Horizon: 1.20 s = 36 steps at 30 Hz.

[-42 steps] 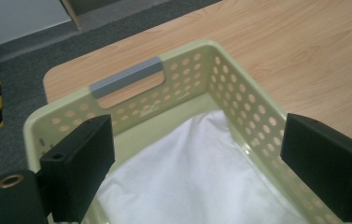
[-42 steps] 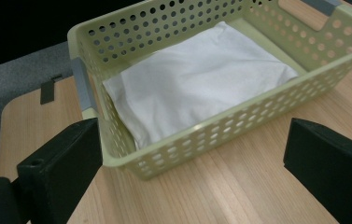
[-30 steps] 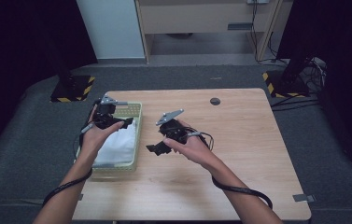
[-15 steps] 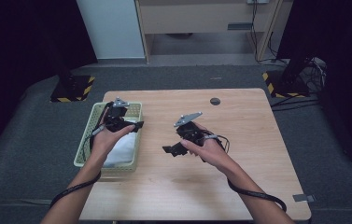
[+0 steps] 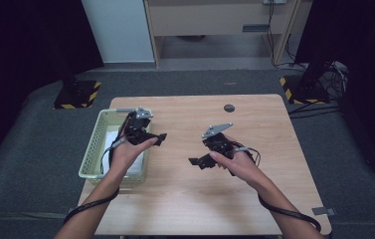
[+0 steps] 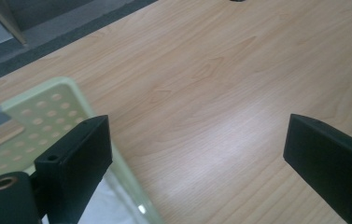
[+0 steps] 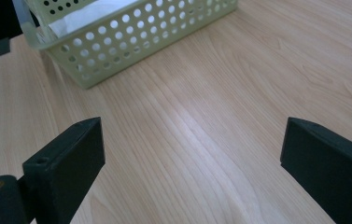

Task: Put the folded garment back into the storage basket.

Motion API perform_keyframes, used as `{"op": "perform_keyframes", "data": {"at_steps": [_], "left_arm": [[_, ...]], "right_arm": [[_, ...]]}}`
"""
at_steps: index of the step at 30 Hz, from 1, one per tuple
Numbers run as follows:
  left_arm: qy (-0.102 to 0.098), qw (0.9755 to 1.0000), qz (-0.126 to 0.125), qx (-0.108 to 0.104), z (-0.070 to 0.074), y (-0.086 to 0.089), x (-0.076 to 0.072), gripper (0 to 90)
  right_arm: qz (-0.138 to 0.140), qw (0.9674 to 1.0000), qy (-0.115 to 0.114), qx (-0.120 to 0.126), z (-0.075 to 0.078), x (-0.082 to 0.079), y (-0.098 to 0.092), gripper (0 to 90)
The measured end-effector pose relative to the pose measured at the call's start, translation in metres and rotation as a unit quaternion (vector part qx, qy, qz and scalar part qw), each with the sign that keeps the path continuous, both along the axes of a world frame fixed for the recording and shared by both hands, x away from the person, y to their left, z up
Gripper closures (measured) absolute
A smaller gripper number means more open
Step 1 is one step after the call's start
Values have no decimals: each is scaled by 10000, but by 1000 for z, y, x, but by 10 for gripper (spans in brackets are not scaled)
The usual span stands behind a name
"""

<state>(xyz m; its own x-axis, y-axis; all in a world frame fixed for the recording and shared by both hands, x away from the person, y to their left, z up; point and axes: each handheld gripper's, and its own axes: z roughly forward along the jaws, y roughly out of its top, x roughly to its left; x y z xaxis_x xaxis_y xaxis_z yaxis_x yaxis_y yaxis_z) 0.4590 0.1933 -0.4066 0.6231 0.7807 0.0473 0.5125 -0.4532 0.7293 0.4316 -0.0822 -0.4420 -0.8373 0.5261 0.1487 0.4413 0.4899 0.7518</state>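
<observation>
The pale green perforated basket (image 5: 94, 149) stands at the left edge of the wooden table (image 5: 254, 199) and serves as the reference for all positions. A white folded cloth (image 5: 109, 140) lies flat inside the basket, on its floor; it is judged to be the work item, since it is the loose object nearest the grippers. The left gripper (image 5: 159, 138) is held above the basket's right-hand rim, its tip pointing away from the basket over bare wood; its jaws stand wide apart and hold nothing, as the left gripper view confirms, with the basket's corner (image 6: 47, 112) just beside one jaw. The right gripper (image 5: 195, 162) is held well to the right of the basket, above bare table, and is aimed back toward it; the right gripper view shows the basket's perforated wall (image 7: 131, 42) ahead and the cloth's white edge (image 7: 85, 16) above the rim. Its jaws are likewise spread wide and empty. Both grippers are judged to be readied: spread jaws suit taking a soft, flat item, and the right gripper's orientation suits an approach over the basket's rim.
</observation>
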Motion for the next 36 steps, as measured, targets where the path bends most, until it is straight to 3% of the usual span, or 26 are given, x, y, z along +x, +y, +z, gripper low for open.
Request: {"op": "perform_keyframes", "data": {"at_steps": [12,22,29,36], "left_arm": [[61,9984,-551,92,-10,-56,-19,78],[170,9967,-788,113,-25,-85,-30,79],[282,9955,-899,109,-47,-103,-40,79],[476,9952,-856,52,-77,-113,-44,79]], "right_arm": [[-172,9998,-14,-68,-9,-6,-39,67],[-380,9992,32,-105,-22,-11,-75,67],[-620,9979,110,-167,-39,-20,-103,65],[-1073,9937,218,-231,-57,-26,-140,60]]}}
